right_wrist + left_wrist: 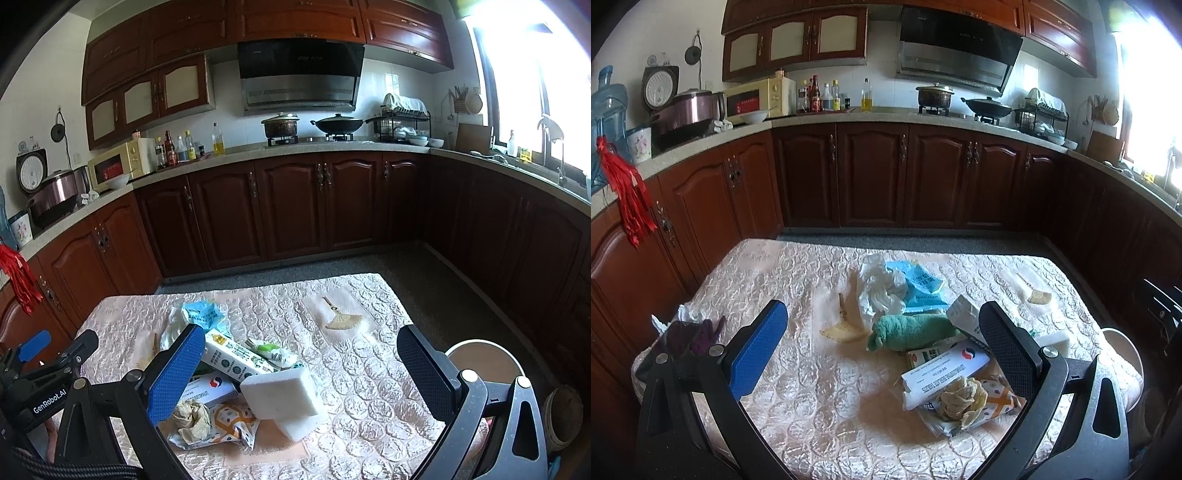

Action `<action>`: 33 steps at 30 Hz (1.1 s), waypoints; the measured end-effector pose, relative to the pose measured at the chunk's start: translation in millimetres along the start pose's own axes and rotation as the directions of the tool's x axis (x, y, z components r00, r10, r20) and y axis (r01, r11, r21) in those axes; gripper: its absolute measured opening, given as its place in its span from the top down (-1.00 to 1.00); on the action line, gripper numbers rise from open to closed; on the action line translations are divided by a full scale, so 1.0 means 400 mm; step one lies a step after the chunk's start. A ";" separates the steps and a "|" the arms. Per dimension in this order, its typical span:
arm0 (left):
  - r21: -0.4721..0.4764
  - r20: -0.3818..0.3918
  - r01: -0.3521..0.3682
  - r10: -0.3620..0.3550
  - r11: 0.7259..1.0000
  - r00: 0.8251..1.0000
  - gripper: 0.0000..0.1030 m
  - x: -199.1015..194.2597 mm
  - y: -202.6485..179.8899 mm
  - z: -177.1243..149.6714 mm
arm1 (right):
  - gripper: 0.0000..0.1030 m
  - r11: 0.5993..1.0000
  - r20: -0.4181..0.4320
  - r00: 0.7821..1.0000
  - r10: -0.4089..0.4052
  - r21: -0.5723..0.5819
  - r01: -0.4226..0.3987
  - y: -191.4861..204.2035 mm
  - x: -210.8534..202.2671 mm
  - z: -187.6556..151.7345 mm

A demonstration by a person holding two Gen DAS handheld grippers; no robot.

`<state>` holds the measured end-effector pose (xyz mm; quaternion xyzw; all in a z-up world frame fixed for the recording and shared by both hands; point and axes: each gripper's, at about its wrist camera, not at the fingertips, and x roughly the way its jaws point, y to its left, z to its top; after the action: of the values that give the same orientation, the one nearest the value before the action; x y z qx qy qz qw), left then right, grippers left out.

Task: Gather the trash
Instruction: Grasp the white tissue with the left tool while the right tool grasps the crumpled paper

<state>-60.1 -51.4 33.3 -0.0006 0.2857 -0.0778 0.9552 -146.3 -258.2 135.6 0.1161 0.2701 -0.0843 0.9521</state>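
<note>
**Both grippers spread wide over the trash pile, nothing held**

Landmark: the green cloth (912, 330), lying near the middle of the quilted table cover (820, 413).

Left gripper (886, 350): fingers spread wide, empty, hovering above the table. The cloth sits between its two fingers in the left wrist view.

Right gripper (306, 373): likewise spread wide, gripping nothing. A white foam block (282, 393) lies between its fingers on the table, a second white piece partly under it.

Trash, relative to the cloth:
- Behind it, touching: crumpled white tissue (881, 291) with a blue plastic packet (919, 286) beside the tissue.
- To its right, touching: a tilted white carton (964, 317).
- In front of it: a white box with blue print (945, 373), and on its near end a crumpled beige paper wad (962, 400) over an orange-patterned wrapper (997, 400).
- To its left, near: a small fan-shaped ornament (844, 332) lying flat.
- Well to the right and back: a second fan ornament (1036, 293).
- Far left, at the table edge: a dark purple item (701, 334) with more crumpled tissue (689, 314); what the item is, cannot tell.

A pale round bin (484, 360) stands beyond the right edge of the table.
</note>
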 end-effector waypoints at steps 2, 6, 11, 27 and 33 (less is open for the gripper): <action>-0.002 -0.016 0.006 -0.006 1.000 1.000 -1.00 0.010 0.008 -0.005 | -0.99 1.000 -0.009 1.000 0.004 -0.005 -0.004 -0.004 0.007 -0.004; 0.023 -0.063 0.023 -0.021 0.999 0.998 -1.00 0.042 0.033 -0.025 | -0.99 1.000 -0.039 0.999 0.015 -0.014 -0.015 -0.021 0.028 -0.022; 0.049 -0.148 0.037 -0.029 0.998 0.988 -1.00 0.097 0.062 -0.064 | -0.99 1.000 -0.139 0.990 0.022 -0.010 -0.023 -0.062 0.087 -0.063; 0.010 -0.266 0.033 -0.029 0.999 0.963 -1.00 0.325 0.134 -0.023 | -0.53 0.895 -0.403 0.806 0.434 0.092 -0.436 0.108 0.260 -0.193; -0.020 -0.350 0.043 -0.048 0.999 0.936 -1.00 0.485 0.141 0.008 | -0.36 0.870 -0.471 0.750 0.465 0.085 -0.486 0.194 0.351 -0.223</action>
<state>110.1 -24.9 -72.4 0.0009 0.4514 -0.0970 0.8870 -55.2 -173.6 0.5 0.1778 0.4589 0.1976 0.8478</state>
